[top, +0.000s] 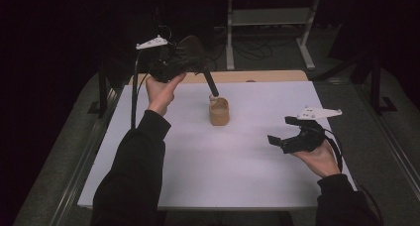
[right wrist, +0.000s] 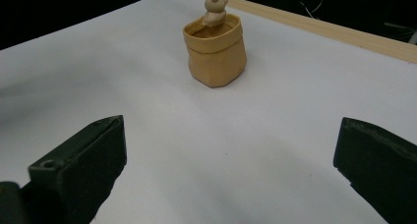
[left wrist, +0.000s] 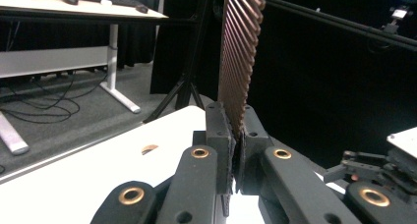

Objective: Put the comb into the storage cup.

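Two grippers are working over the white desk [top: 237, 161]: the left gripper [left wrist: 237, 135] is clenching its jaws on the edge of a brown ribbed comb [left wrist: 241, 52], holding it raised above the desk's far left part. The right gripper [top: 280, 141] is hovering low at the right with its jaws spread wide and empty, well apart from the tan pouch [right wrist: 215, 51] standing upright mid-desk.
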{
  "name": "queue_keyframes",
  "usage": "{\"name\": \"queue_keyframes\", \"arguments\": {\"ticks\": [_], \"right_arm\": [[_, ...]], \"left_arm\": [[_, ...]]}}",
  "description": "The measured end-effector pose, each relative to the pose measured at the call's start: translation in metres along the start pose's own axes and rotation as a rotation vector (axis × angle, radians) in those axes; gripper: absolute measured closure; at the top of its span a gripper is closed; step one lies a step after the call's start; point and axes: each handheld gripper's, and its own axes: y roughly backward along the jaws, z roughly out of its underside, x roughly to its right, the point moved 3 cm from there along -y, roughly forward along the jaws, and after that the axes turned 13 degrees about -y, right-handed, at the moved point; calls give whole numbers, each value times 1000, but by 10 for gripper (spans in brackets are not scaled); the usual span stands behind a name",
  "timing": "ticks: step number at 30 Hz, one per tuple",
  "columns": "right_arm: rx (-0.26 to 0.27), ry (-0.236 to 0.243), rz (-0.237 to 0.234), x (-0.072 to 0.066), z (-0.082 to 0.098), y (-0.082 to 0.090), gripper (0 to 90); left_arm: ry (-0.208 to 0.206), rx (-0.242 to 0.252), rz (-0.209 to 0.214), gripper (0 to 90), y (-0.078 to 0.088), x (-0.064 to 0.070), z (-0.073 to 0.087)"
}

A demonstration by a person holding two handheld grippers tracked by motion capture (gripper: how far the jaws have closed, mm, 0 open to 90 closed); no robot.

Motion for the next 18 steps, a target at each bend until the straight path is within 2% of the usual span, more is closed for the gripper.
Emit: {"name": "queue_keyframes", "arguments": {"ticks": [3, 8, 11, 18], "right_arm": [[5, -6, 4, 2, 4, 4, 0], [18, -13, 9, 2, 12, 10, 0], [22, -12, 12, 1, 17, 12, 0], [42, -22, 20, 4, 23, 16, 0]], "left_arm": [[4, -1, 0, 873, -4, -1, 2], [-24, -17, -18, 873, -11, -1, 6], [-23, -35, -15, 873, -16, -1, 10], [-50, -72, -13, 873, -27, 2, 16]]}}
